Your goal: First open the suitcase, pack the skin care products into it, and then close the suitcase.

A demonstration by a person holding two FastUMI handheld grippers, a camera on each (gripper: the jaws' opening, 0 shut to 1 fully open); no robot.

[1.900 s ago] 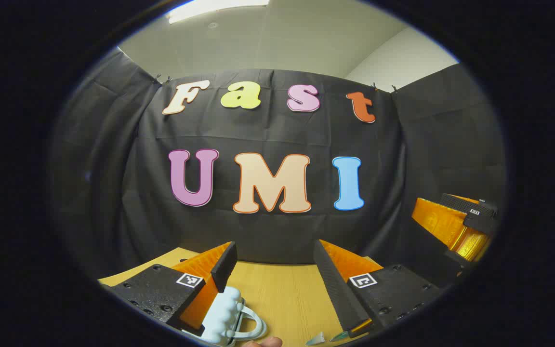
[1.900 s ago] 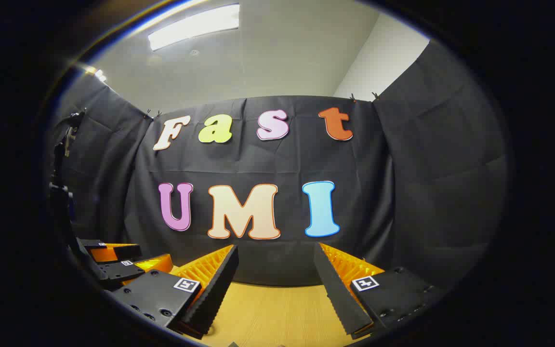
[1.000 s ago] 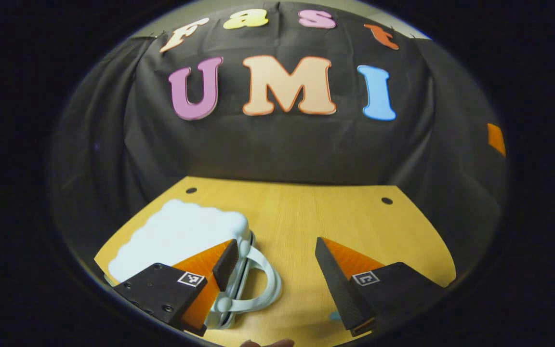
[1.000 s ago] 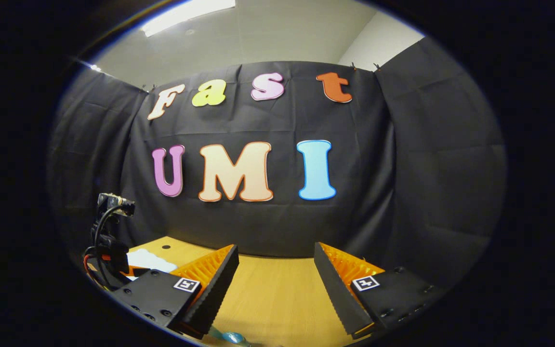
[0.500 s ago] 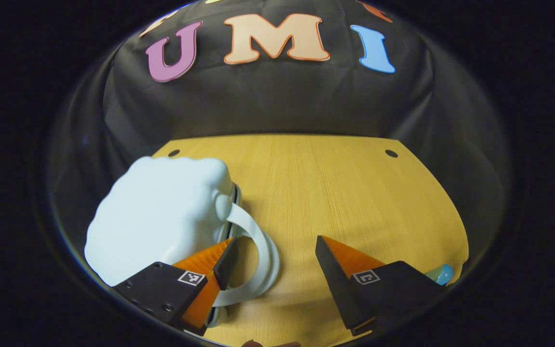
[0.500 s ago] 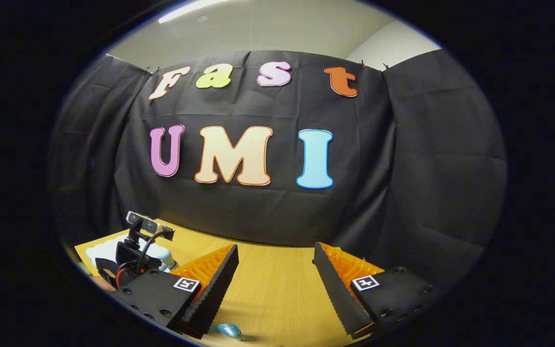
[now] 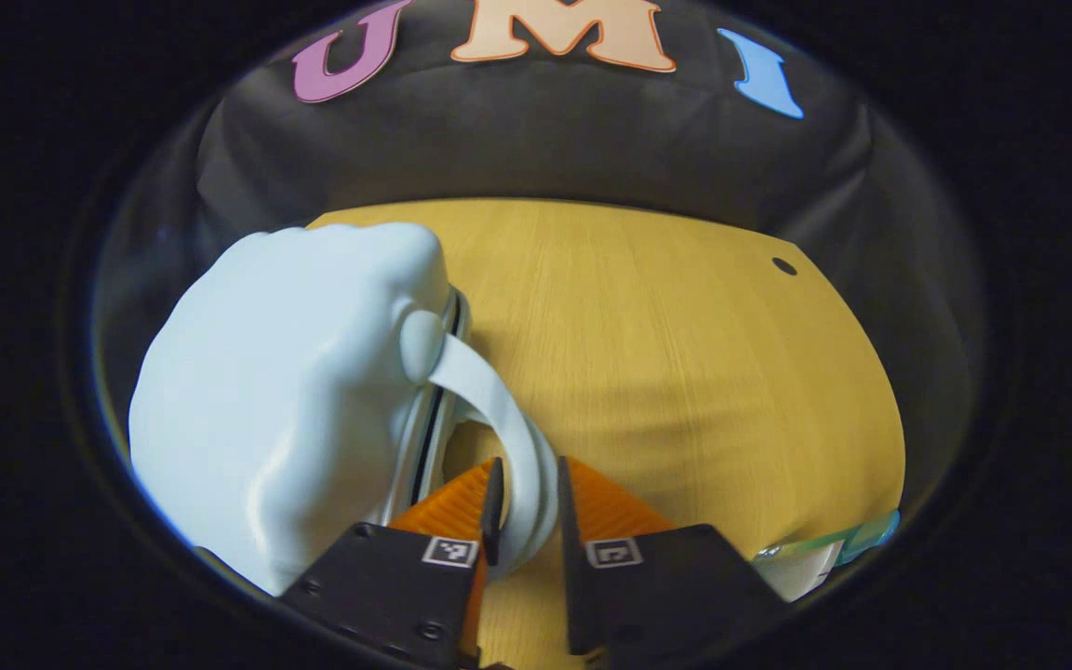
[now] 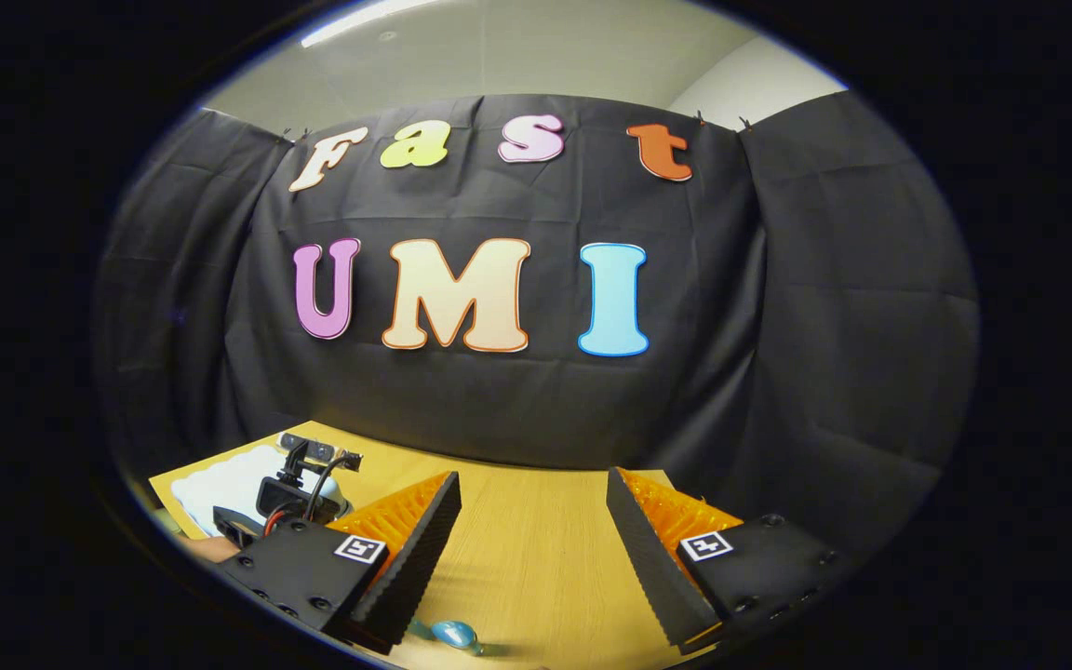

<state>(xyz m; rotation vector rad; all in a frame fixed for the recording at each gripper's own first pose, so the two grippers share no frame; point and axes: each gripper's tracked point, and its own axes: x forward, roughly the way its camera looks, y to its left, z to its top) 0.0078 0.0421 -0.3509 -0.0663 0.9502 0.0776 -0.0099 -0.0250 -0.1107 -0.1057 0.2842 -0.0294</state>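
In the left gripper view, the pale blue suitcase [image 7: 285,400] is seen lying closed on the wooden tabletop [image 7: 685,354], at the left of that surface. Its curved handle [image 7: 508,437] arches out from the suitcase's right edge. The left gripper [image 7: 525,502] is placed at the handle's outer bend, just right of the suitcase, and its jaws are closed onto the handle, one finger on each side of the band. Farther right of the suitcase, at the tabletop's near right edge, a skin care product [image 7: 834,549] with a teal end is partly seen; what kind of container it is cannot be told.

In the right gripper view, the suitcase [image 8: 220,484] is seen small and far off at the left, with the left gripper [image 8: 299,493] and its cables directly in front of it; the grip on the handle is not made out from here. To the right of the suitcase, the right gripper [image 8: 533,521] is held above bare tabletop [image 8: 536,558], its jaws spread wide with nothing between them. A small blue skin care product [image 8: 455,635] is seen on the tabletop near the lower edge, beside the right gripper's left finger [image 8: 406,558].
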